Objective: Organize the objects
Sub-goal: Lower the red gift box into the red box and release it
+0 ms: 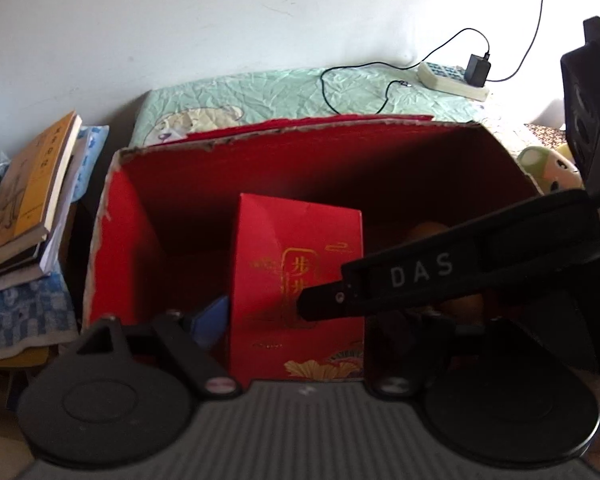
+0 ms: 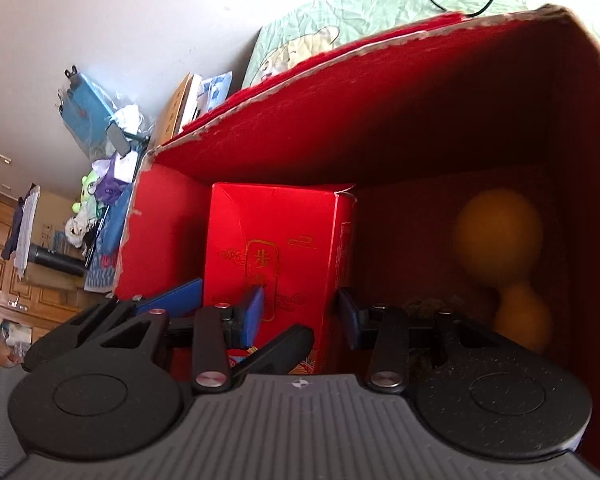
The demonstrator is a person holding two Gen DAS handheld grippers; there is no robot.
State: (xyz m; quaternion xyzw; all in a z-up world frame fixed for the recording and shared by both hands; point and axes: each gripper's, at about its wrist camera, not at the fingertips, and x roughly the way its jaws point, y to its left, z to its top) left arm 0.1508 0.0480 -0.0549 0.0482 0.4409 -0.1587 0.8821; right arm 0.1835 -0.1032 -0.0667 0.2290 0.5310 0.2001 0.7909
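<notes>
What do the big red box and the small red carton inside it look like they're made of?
The big red box looks like corrugated cardboard with a matte red lining: its torn rim shows pale, ragged paper. The small red carton appears to be thin printed paperboard, smooth and slightly glossy, with gold print and crisp folded edges.

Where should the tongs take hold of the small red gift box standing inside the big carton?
Grip the small red gift box across its narrow upright sides near the top, coming from above: it stands upright, and the carton walls block side approaches.
</notes>
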